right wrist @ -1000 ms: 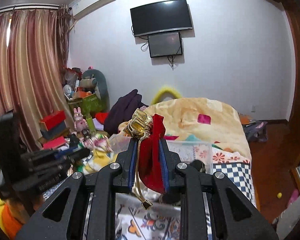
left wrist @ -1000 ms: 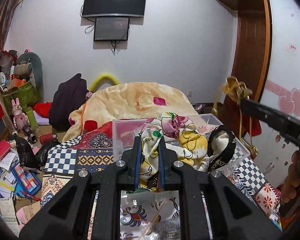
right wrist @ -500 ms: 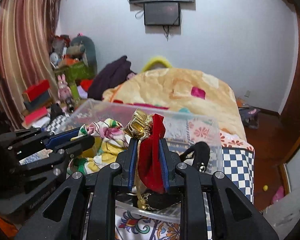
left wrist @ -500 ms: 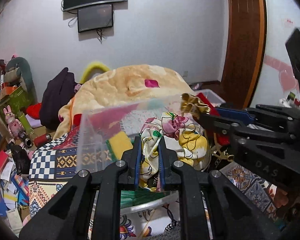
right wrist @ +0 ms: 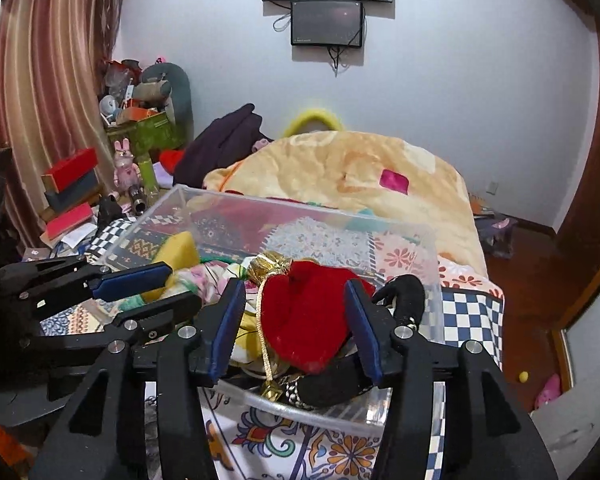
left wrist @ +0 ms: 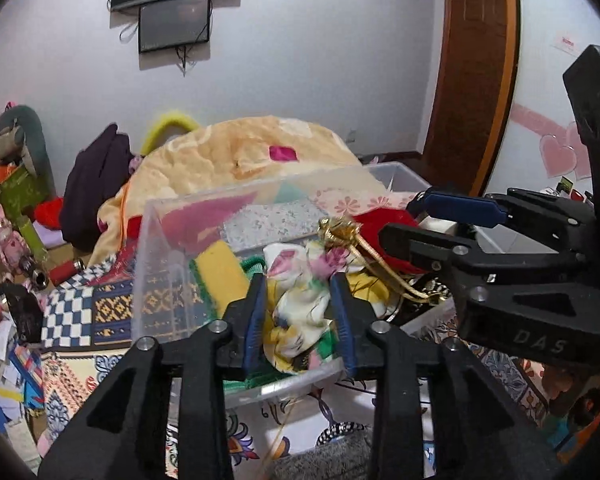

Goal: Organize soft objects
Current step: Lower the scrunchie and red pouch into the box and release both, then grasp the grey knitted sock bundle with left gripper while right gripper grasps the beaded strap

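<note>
A clear plastic bin [left wrist: 160, 280] [right wrist: 420, 240] stands on the bed. My left gripper [left wrist: 302, 316] is open, its jaws on either side of a floral cloth [left wrist: 300, 300] that lies in the bin. My right gripper [right wrist: 296, 320] is open around a red velvet pouch [right wrist: 308, 320] with a gold top and cord, which rests in the bin. The pouch also shows in the left wrist view [left wrist: 380, 220]. A yellow sponge [left wrist: 220, 272] and a black strap [right wrist: 404, 296] lie in the bin too. Each gripper shows in the other's view.
A peach blanket [right wrist: 340, 168] is heaped behind the bin. A checkered patterned quilt [left wrist: 72, 312] covers the bed. Boxes, toys and a pink bunny figure [right wrist: 126, 168] crowd the left side. A wooden door [left wrist: 472, 80] is at the right.
Both grippers have opened over the bin. The floral cloth and the red pouch, held tight before, now lie loose inside the bin between the spread jaws.
</note>
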Available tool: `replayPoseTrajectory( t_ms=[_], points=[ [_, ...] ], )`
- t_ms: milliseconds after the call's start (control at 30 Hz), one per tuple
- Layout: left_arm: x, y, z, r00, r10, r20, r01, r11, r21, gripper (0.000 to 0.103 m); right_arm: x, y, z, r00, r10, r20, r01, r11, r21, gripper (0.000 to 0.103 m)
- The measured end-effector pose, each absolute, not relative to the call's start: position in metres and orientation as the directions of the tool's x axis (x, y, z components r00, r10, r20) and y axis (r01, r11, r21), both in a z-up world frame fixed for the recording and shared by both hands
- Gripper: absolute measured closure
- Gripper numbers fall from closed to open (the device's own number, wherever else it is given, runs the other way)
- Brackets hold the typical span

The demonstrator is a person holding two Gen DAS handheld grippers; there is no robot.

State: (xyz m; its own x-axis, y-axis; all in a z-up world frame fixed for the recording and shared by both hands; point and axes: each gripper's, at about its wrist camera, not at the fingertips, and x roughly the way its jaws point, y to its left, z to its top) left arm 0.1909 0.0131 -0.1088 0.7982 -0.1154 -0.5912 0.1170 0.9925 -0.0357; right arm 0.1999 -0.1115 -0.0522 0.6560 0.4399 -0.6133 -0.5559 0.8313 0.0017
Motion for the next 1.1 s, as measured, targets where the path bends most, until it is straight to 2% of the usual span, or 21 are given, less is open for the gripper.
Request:
replayPoseTrajectory(
  t_ms=[67,233,333,400,600,700,800,967,1100],
  points=[
    [0.184,0.015,-0.103,0.811,-0.113,-0.574,0.118,0.993,-0.029,0.055,0.192,-0.113,-0.046,0.670,0.447,-0.592,-0.561,0.828,-0.009,0.049],
    [0.158,0.025,-0.083,0.837,-0.109,-0.536,0.107,0.994,-0.036,0.051,0.172,-0.121,-0.030,0.691,0.486,-0.535,-0.577,0.817,-0.003,0.039],
    [0.144,0.030,-0.078,0.848,-0.093,-0.522,0.089,0.996,-0.033,0.036,0.159,-0.127,-0.024,0.688,0.515,-0.512,-0.594,0.804,0.010,0.038],
    [0.135,0.031,-0.078,0.852,-0.081,-0.518,0.080,0.997,-0.023,0.030,0.150,-0.131,-0.023,0.693,0.522,-0.498,-0.597,0.802,0.011,0.038],
    [0.115,0.025,-0.100,0.810,-0.103,-0.577,0.094,0.994,-0.046,0.026,0.138,-0.137,-0.041,0.672,0.524,-0.523,-0.605,0.796,0.020,0.037],
    [0.105,0.024,-0.113,0.796,-0.122,-0.593,0.091,0.993,-0.081,0.012,0.134,-0.138,-0.056,0.663,0.503,-0.554,-0.599,0.801,0.010,0.037],
    [0.098,0.018,-0.126,0.780,-0.141,-0.610,0.097,0.990,-0.104,0.011,0.131,-0.141,-0.069,0.641,0.496,-0.585,-0.597,0.802,0.025,0.037],
    [0.104,0.008,-0.156,0.729,-0.118,-0.674,0.095,0.993,-0.072,0.011,0.131,-0.150,-0.084,0.615,0.492,-0.617,-0.580,0.812,0.068,0.037],
    [0.106,0.016,-0.174,0.714,-0.137,-0.687,0.070,0.990,-0.125,0.013,0.130,-0.154,-0.090,0.602,0.495,-0.626,-0.569,0.816,0.098,0.037]
  ],
)
